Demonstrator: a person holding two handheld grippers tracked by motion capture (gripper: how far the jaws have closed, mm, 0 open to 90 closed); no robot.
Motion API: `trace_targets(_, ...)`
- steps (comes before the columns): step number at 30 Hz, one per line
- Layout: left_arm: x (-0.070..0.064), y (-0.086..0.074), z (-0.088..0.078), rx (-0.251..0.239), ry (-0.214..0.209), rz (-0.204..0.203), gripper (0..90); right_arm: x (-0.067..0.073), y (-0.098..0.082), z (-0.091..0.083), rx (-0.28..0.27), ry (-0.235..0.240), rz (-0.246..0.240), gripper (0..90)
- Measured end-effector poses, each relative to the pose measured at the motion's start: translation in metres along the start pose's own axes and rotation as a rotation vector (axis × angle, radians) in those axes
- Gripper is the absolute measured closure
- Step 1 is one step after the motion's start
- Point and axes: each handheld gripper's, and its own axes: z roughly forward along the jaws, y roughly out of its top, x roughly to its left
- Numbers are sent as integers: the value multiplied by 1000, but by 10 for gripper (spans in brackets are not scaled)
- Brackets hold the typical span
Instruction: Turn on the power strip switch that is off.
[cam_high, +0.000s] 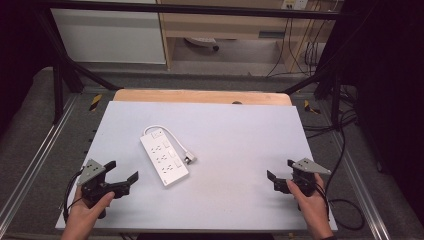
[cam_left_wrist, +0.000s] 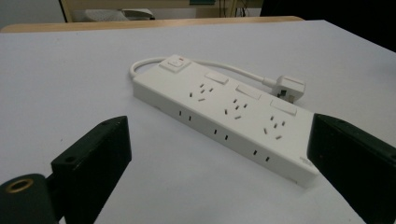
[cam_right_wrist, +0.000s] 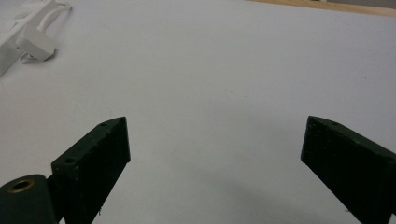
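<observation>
Scene: A person sits at a white desk (cam_high: 225, 150) with a hand-held gripper in each hand, seen from the high view.
Power strip: A white power strip (cam_high: 164, 160) lies flat on the desk, left of centre, set at a slant with its switch end farther from the person.
Sockets: Three socket groups run along its top face, each with a rectangular button beside it, as the left gripper view shows (cam_left_wrist: 233, 112).
Cable: A white cable (cam_high: 170, 132) loops out from the far end of the strip and curves back along its side.
Plug: The white plug (cam_high: 190, 159) rests on the desk just beside the strip's right edge.
Left hand-held gripper: The left hand-held gripper (cam_high: 125, 172) sits near the desk's near left corner, jaws spread wide and holding nothing, pointed toward the strip, which lies near but apart from it.
Right hand-held gripper: The right hand-held gripper (cam_high: 280, 172) sits near the near right corner, jaws likewise wide apart and empty, over bare desk well apart from the strip.
Hands: The left hand (cam_high: 87, 210) and right hand (cam_high: 310, 202) grip the handles from below.
</observation>
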Motion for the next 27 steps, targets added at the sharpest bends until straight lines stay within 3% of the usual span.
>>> trace_targets(9, -6, 17, -2, -40, -34, -4, 68, 2, 0, 2, 10, -10, -7, 42)
trace_targets(18, -6, 43, 6, -77, -22, -14, 95, 1, 1, 1, 7, -22, -8, 34)
trace_targets(21, -8, 52, 8, -105, -47, -20, 102, 2, 1, 0, 0, -29, -9, 33)
trace_targets(27, -10, 62, 9, -122, -43, -12, 101, 3, 2, -1, -5, -26, -8, 31)
